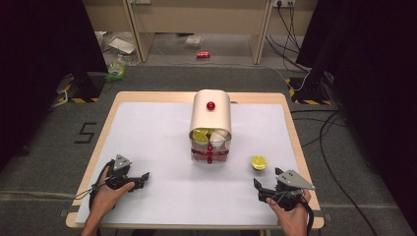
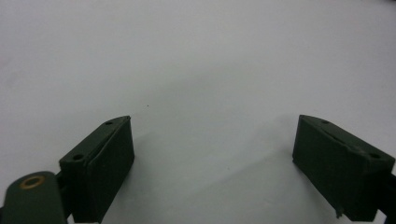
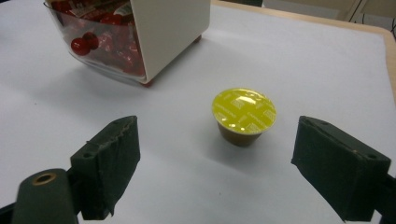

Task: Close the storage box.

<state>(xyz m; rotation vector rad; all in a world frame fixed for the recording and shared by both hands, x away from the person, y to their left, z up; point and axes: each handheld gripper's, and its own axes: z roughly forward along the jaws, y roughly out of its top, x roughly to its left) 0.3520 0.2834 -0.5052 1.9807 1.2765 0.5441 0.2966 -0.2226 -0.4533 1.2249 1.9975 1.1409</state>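
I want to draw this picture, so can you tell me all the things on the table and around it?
Dispenser box: one, cream with a red knob, table middle, clear front showing yellow, white and red capsules.
Capsule: one, yellow lid, upright on the table, right of the box.
Table: one, white top, wooden edge.
Can: one, red, floor behind.
Cables: several, black, floor at right.
Left gripper: one, black, open, near-left.
Right gripper: one, black, open, facing the capsule.

A lab-like recording room: around the white-topped table (image 1: 147, 128), black curtains (image 1: 44, 54), loose floor cables (image 1: 324, 132) and hazard-striped stand feet (image 1: 305, 96).
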